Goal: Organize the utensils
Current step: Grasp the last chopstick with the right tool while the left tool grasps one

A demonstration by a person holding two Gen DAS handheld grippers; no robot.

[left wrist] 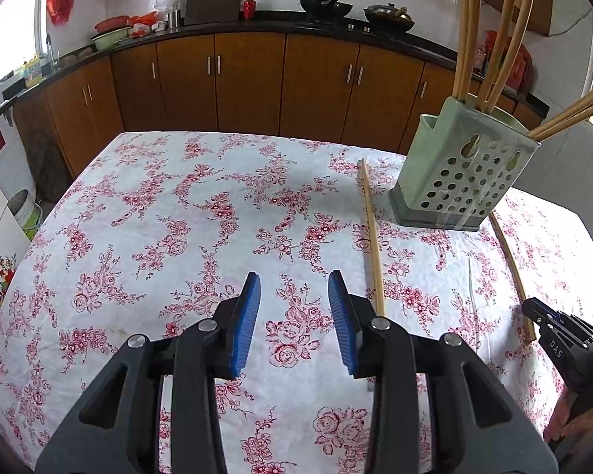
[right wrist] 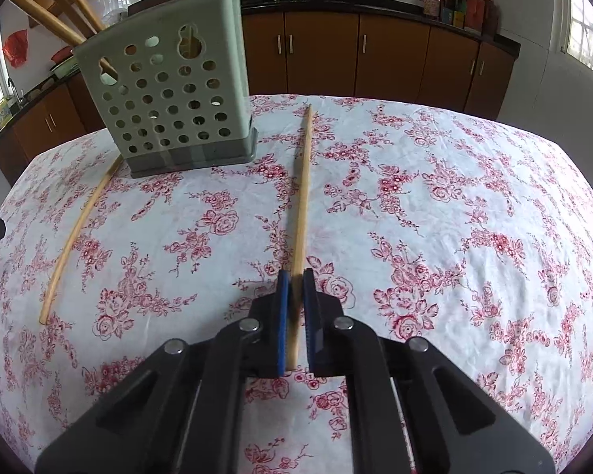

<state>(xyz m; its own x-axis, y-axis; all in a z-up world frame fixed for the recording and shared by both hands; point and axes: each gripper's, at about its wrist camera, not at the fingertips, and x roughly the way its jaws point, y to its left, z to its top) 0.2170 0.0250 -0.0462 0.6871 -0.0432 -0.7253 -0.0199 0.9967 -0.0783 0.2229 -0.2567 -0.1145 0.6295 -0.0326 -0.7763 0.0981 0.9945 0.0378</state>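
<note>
A pale green perforated utensil holder point(left wrist: 458, 173) stands on the floral tablecloth with several wooden chopsticks upright in it; it also shows in the right wrist view point(right wrist: 174, 98). My left gripper point(left wrist: 294, 288) is open and empty, just left of a loose chopstick point(left wrist: 371, 237) lying on the cloth. My right gripper point(right wrist: 295, 276) is shut on another chopstick point(right wrist: 302, 181) that lies along the cloth and points toward the holder's right side. The other loose chopstick point(right wrist: 79, 225) lies left of the holder in the right wrist view. The right gripper point(left wrist: 549, 328) shows at the right edge of the left wrist view.
The table point(left wrist: 178, 217) is covered by a white cloth with red roses. Brown kitchen cabinets point(left wrist: 249, 83) and a dark counter with woks point(left wrist: 326, 6) run behind it. A bucket point(left wrist: 25, 213) stands on the floor at the left.
</note>
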